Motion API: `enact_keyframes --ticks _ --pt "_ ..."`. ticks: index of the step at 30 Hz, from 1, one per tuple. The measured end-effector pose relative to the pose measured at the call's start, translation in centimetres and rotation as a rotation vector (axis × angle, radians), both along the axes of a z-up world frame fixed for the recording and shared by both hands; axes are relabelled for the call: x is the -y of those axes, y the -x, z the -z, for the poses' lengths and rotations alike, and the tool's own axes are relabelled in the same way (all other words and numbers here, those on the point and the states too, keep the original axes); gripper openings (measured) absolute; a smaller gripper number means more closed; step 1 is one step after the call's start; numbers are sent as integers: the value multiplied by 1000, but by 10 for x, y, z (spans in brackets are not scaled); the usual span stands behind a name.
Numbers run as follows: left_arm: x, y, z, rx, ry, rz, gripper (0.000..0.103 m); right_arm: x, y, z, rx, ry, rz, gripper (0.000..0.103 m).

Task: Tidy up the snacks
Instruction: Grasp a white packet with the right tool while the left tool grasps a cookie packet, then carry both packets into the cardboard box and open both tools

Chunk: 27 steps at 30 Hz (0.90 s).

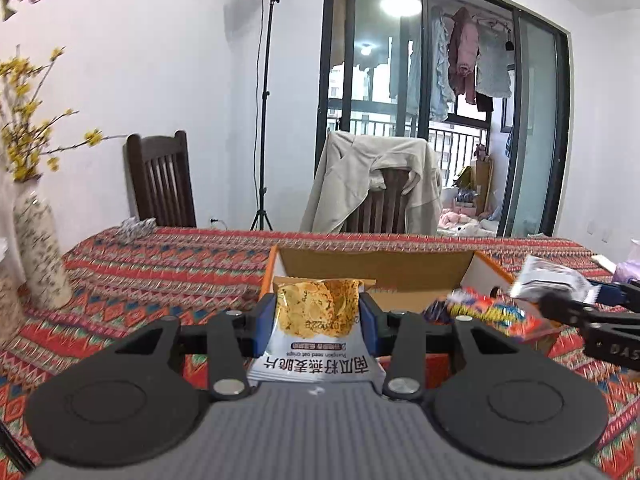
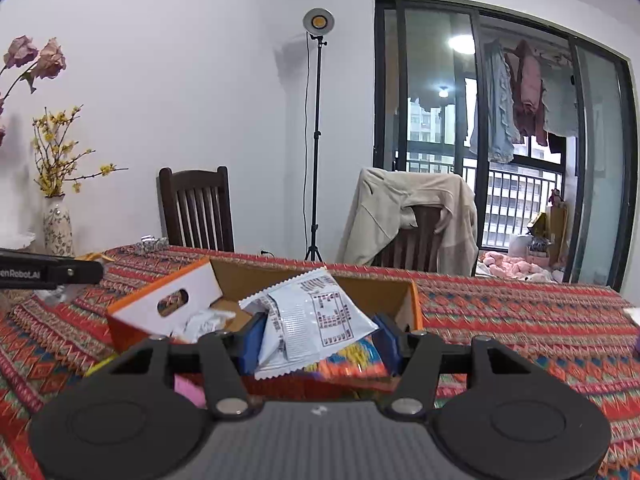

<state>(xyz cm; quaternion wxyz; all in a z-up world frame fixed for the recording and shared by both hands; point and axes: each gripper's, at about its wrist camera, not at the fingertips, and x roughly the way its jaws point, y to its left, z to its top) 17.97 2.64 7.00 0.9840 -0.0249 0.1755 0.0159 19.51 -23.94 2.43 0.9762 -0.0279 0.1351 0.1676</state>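
My left gripper (image 1: 318,312) is shut on a white oat crisp packet (image 1: 316,320) with a yellow crisp picture, held just in front of an open cardboard box (image 1: 376,268) with orange and white sides. My right gripper (image 2: 320,334) is shut on a white printed snack packet (image 2: 308,320), held over the same box (image 2: 168,300). In the left wrist view that packet (image 1: 548,280) and the right gripper (image 1: 576,300) appear at the right. Colourful red and yellow packets (image 1: 492,314) lie at the box's near right corner, and crumpled white packets (image 2: 204,322) lie inside.
A patterned red tablecloth (image 1: 160,280) covers the table. A flowered vase (image 1: 38,240) with yellow blossoms stands at the left. Two dark chairs (image 1: 162,184) stand behind the table, one draped with a beige jacket (image 1: 372,184). A lamp stand (image 1: 264,120) stands by the wall.
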Motion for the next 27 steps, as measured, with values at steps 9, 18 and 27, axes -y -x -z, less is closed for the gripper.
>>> enact_keyframes --ticks 9,18,27 --pt "13 -50 5 7 23 -30 44 -30 -54 -6 -13 -33 21 56" --pt "12 -67 23 6 11 -50 44 -37 -74 14 -61 -49 13 56" --pt "6 -66 35 -2 35 -28 57 -39 -75 25 -96 -23 15 66"
